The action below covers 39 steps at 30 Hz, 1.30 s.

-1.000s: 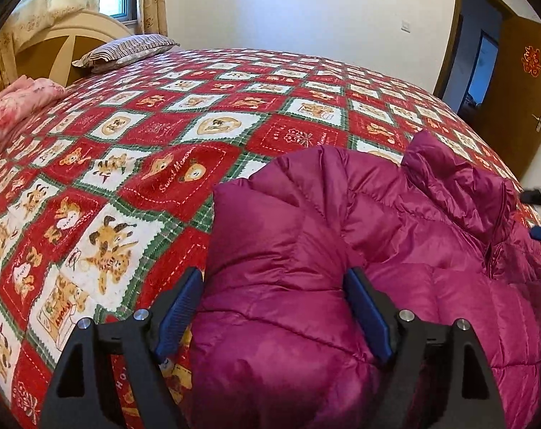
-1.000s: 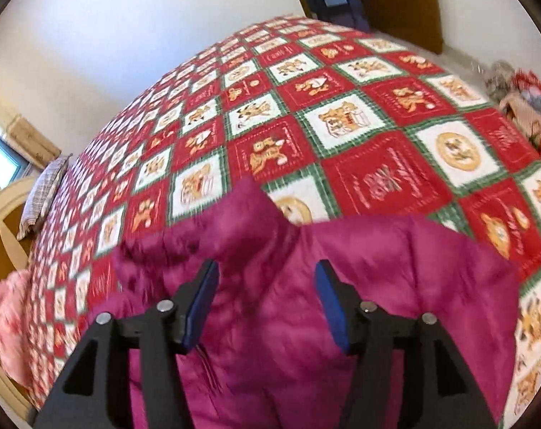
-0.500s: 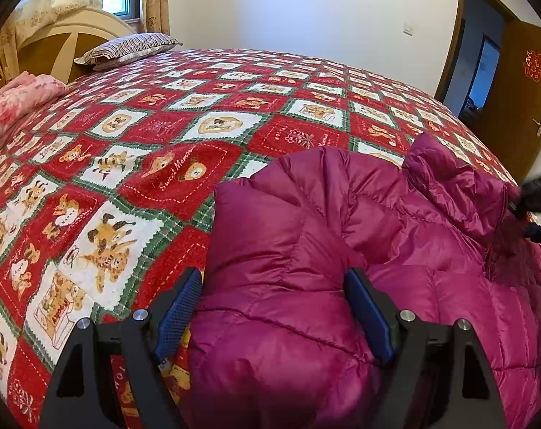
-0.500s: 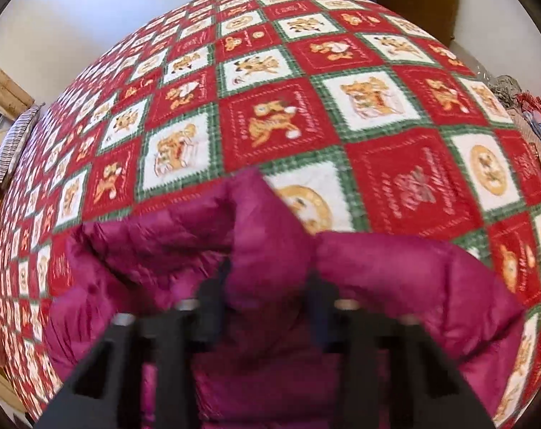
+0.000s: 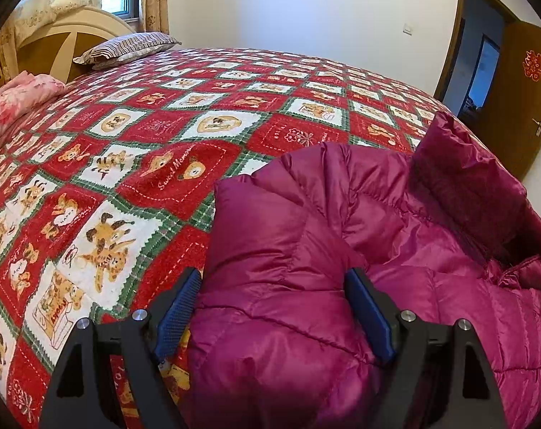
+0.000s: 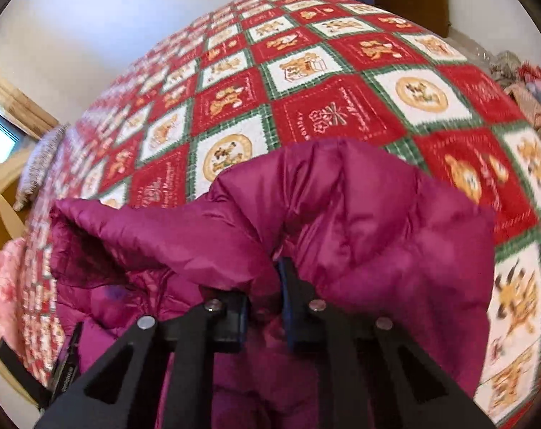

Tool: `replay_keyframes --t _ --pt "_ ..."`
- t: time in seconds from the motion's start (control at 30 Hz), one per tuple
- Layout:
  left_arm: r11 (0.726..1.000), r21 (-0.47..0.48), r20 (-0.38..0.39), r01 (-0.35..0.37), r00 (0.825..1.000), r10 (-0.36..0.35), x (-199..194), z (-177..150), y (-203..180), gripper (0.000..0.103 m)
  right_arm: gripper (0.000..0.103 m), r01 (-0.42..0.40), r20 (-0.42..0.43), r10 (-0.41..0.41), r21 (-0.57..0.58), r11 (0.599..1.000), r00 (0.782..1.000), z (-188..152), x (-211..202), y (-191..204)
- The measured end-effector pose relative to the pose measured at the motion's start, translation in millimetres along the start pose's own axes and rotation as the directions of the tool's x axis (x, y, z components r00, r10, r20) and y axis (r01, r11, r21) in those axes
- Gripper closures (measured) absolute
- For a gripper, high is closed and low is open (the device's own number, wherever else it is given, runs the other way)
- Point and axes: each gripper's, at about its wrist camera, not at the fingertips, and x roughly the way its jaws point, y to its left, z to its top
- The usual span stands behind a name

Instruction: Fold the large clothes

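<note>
A magenta puffer jacket [image 5: 359,250] lies on the near part of a red, white and green patterned bedspread [image 5: 163,143]. My left gripper [image 5: 274,307] is open, its blue pads on either side of a bulge of the jacket's shoulder. My right gripper [image 6: 266,286] is shut on a fold of the jacket [image 6: 324,221] near its collar, and the fabric bunches up over the fingertips and hides them. The jacket's collar stands up at the right in the left wrist view [image 5: 460,164].
A striped pillow [image 5: 127,48] and a pink quilt [image 5: 16,100] lie by the wooden headboard [image 5: 55,43]. An open brown door [image 5: 520,100] is at the right. A heap of clothes [image 6: 520,82] lies beyond the bed's right edge.
My right gripper has closed on the jacket near the collar and the fabric has bunched up around it. My left gripper has stayed open around the shoulder.
</note>
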Motion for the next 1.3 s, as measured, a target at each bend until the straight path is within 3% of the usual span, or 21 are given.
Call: replay_keyframes --t 0.13,0.23,0.3,0.37,0.6,0.67,0.87,0.93,0.97,1.0,1.1,1.2,1.3 --pt "1.0 0.004 0.0 0.0 1.0 0.0 1 -1 -1 0.019 0.081 -0.048 0.005 0.048 -0.006 0.999 0.999 -13 -9 -7" --pt "1.0 0.004 0.0 -0.001 1.0 0.001 1 0 -1 0.019 0.069 -0.066 0.004 0.067 -0.019 0.998 0.998 -16 -18 -7" --pt "1.0 0.005 0.0 -0.003 1.0 0.003 1 0 -1 0.019 0.048 -0.094 0.02 0.094 -0.001 0.996 0.995 -15 -26 -7" --pt "1.0 0.006 0.0 -0.003 1.0 0.003 1 0 -2 0.019 0.035 -0.153 0.048 0.15 0.059 0.987 0.988 -8 -32 -10" --pt "1.0 0.006 0.001 -0.002 1.0 0.002 1 -1 -2 0.019 0.034 -0.187 0.032 0.184 0.168 0.968 0.982 13 -13 0" --pt "1.0 0.006 0.001 -0.002 1.0 0.002 1 -1 -2 0.019 0.034 -0.199 0.063 0.19 0.195 0.96 0.98 20 -14 4" --pt "1.0 0.005 0.001 -0.001 1.0 0.001 1 -1 -2 0.019 0.034 -0.147 0.029 0.145 0.145 0.978 0.989 21 -6 21" --pt "1.0 0.005 0.001 -0.001 1.0 0.001 1 -1 -2 0.019 0.045 -0.126 -0.008 0.127 0.105 0.986 0.992 15 -1 29" --pt "1.0 0.005 0.001 -0.001 1.0 0.001 1 0 -2 0.019 0.065 -0.111 -0.022 0.113 0.077 0.991 0.993 11 0 30" --pt "1.0 0.005 0.001 -0.001 1.0 0.001 2 -1 -2 0.019 0.076 -0.088 -0.034 0.089 0.038 0.995 0.995 5 -1 33" --pt "1.0 0.006 0.001 -0.002 1.0 0.002 2 -1 -2 0.019 0.081 -0.014 -0.03 0.013 -0.029 0.999 0.999 -17 -3 25" --pt "1.0 0.01 -0.001 -0.008 1.0 0.008 2 -1 -3 0.019 0.087 -0.053 -0.003 0.053 -0.008 0.999 0.999 -27 6 4" --pt "1.0 0.016 -0.006 -0.006 1.0 0.006 2 0 -3 0.019 0.088 -0.071 0.102 0.08 -0.089 0.993 0.992 -39 7 1"
